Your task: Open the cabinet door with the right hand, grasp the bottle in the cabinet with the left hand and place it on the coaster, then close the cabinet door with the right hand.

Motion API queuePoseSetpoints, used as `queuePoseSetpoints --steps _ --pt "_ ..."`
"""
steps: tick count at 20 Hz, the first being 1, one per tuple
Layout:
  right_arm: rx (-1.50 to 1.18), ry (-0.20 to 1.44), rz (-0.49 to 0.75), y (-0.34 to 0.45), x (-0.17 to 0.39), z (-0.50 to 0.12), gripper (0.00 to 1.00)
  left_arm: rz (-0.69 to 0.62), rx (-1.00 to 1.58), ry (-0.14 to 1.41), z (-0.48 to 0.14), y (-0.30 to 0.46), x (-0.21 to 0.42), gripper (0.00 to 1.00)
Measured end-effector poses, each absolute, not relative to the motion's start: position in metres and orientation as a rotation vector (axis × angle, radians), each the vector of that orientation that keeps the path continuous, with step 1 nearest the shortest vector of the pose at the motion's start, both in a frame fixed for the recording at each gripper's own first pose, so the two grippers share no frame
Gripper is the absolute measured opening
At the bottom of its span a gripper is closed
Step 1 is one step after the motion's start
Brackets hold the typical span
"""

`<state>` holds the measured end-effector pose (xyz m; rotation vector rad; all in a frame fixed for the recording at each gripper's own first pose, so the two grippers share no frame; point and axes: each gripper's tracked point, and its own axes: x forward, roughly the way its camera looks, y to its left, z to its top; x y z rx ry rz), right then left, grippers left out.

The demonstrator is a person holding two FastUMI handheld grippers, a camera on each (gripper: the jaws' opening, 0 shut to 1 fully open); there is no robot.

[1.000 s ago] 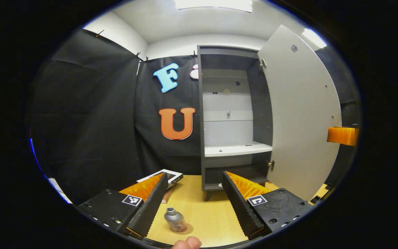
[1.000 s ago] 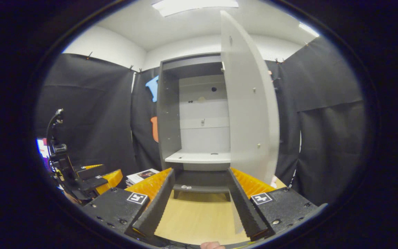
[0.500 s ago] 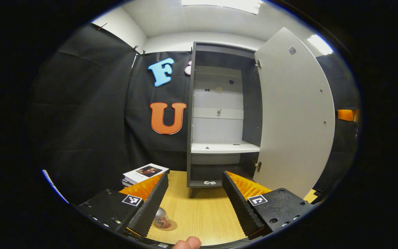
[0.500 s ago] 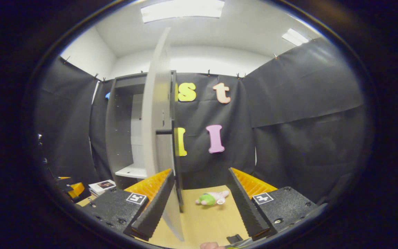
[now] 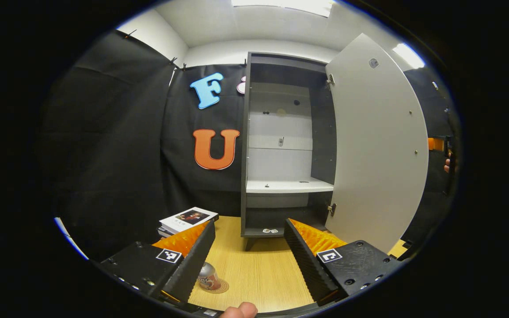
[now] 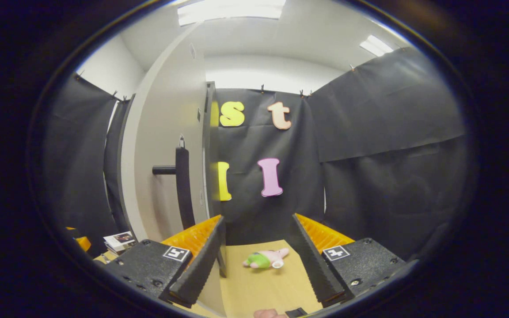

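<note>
The cabinet (image 5: 281,145) stood bare at twelve o'clock, door (image 5: 376,145) wide; the bottle (image 5: 208,277) sat on its coaster (image 5: 219,287); both claws, left (image 5: 249,258) and right (image 6: 259,265), gaped, pinching nothing.

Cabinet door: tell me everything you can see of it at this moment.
The door is a tall, flat, light grey panel, seemingly laminated board, hinged on the cabinet's right side and standing wide open. Two metal hinges show along its inner edge. The right gripper view shows its outer face with a dark vertical bar handle. The right gripper is open, not touching it.
</note>
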<state>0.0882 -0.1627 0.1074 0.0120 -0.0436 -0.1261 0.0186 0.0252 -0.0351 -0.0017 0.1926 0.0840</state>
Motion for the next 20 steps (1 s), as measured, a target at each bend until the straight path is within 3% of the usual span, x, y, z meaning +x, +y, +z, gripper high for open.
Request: queuePoseSetpoints --steps 6,20 --pt "0.031 -0.043 -0.133 -0.153 0.085 0.106 0.93 0.069 -0.014 0.184 -0.034 0.022 0.019 0.95" --pt "0.04 -0.054 0.116 -0.002 0.102 0.102 0.93 0.105 0.01 0.177 -0.034 0.044 0.01 0.96"
